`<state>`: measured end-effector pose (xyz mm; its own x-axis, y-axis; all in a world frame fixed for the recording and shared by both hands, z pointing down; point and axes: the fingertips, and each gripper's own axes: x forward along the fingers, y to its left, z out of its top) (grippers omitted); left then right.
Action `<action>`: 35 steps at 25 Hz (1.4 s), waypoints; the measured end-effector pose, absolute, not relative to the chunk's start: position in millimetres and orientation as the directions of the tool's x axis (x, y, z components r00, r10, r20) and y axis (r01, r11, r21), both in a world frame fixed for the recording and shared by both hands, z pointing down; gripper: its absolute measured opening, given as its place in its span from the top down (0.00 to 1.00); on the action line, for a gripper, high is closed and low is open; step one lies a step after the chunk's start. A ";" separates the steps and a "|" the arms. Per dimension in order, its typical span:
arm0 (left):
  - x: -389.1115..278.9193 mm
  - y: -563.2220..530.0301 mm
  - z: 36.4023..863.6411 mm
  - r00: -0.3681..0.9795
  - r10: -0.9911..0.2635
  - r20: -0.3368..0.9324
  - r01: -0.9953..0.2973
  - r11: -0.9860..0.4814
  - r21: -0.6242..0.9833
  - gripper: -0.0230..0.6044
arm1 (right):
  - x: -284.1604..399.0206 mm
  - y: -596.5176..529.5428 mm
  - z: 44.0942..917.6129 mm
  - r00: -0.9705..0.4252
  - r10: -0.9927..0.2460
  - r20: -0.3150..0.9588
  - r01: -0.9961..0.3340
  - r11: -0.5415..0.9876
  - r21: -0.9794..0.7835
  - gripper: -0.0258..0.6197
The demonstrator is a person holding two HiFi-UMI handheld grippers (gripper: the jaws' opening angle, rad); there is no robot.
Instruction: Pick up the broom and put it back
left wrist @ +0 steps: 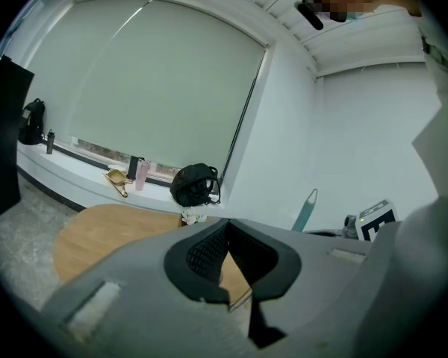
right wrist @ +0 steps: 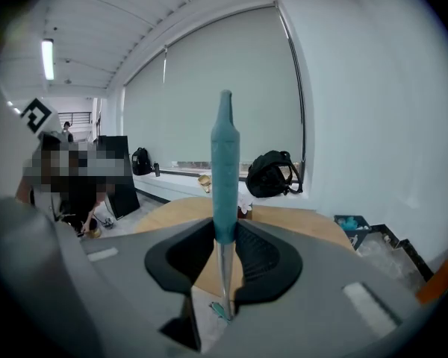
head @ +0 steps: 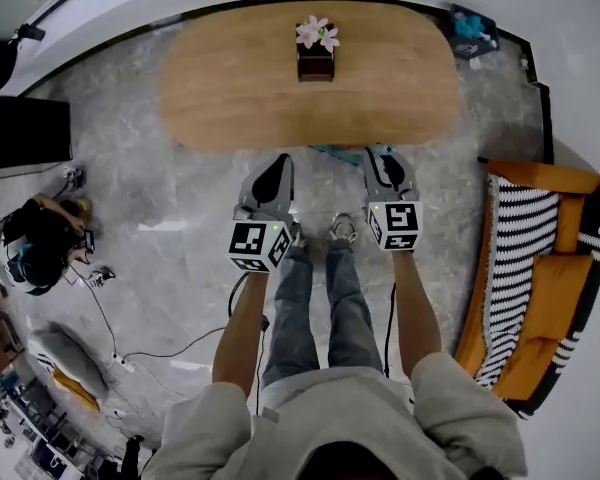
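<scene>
While the right hand-held gripper [right wrist: 224, 233] clamps the broom [right wrist: 224, 162] (teal handle), the left hand-held gripper [left wrist: 228, 230] sits clenched, empty.

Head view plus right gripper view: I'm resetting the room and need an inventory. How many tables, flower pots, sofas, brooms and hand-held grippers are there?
Tables: 1
Flower pots: 1
Sofas: 1
Brooms: 1
Hand-held grippers: 2, left and right
Total: 6
</scene>
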<state>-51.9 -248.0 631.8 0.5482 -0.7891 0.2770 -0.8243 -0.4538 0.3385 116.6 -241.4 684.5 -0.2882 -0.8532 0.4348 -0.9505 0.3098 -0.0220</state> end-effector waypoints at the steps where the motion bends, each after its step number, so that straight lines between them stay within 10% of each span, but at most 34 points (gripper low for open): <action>1: -50.9 -247.8 625.3 0.548 -0.790 0.274 -0.825 -0.456 0.334 0.96 | 118.6 -236.8 676.3 -0.288 -0.856 0.429 -0.952 0.305 -0.032 0.82; 35: -53.7 -231.0 368.1 0.545 -0.837 0.049 -0.830 -0.530 0.177 0.96 | 125.9 -185.5 318.6 -0.327 -0.937 0.125 -0.938 0.338 0.075 0.82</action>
<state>-53.7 -231.0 368.1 0.5449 -0.8371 0.0488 -0.8295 -0.5296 0.1774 125.9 -185.5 318.6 -0.3271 -0.9367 0.1250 -0.9383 0.3376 0.0745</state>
